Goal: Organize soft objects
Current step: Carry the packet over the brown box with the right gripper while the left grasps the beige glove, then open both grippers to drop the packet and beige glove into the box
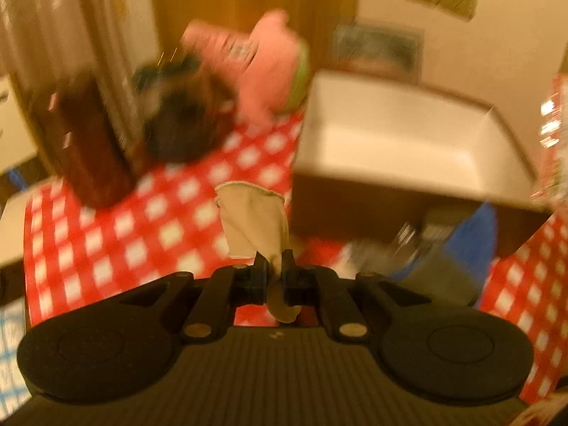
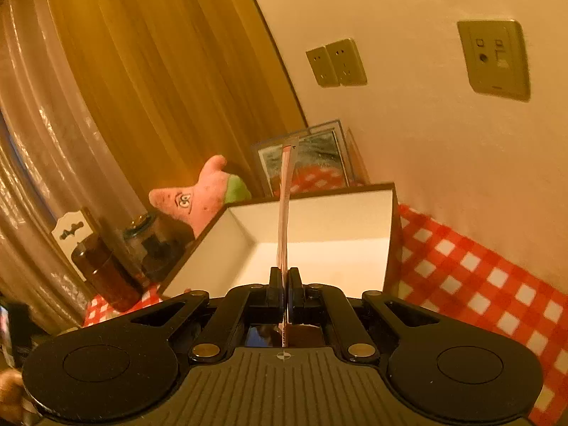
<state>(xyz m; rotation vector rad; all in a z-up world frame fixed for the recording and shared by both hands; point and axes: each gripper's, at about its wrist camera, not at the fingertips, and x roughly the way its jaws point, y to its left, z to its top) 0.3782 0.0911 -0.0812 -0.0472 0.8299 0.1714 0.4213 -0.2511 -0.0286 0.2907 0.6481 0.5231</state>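
In the blurred left wrist view, my left gripper is shut on a small beige cloth, which sticks up above the red-and-white checked tablecloth. A pink star plush lies at the back, left of the open white box. In the right wrist view, my right gripper is shut on a thin flat packet seen edge-on. It stands upright in front of the white box. The pink star plush lies behind the box's left corner.
A brown bottle and a glass jar stand left of the box. A framed picture leans on the wall behind it. A blurred blue and grey object sits by the box's near side. Curtains hang at the left.
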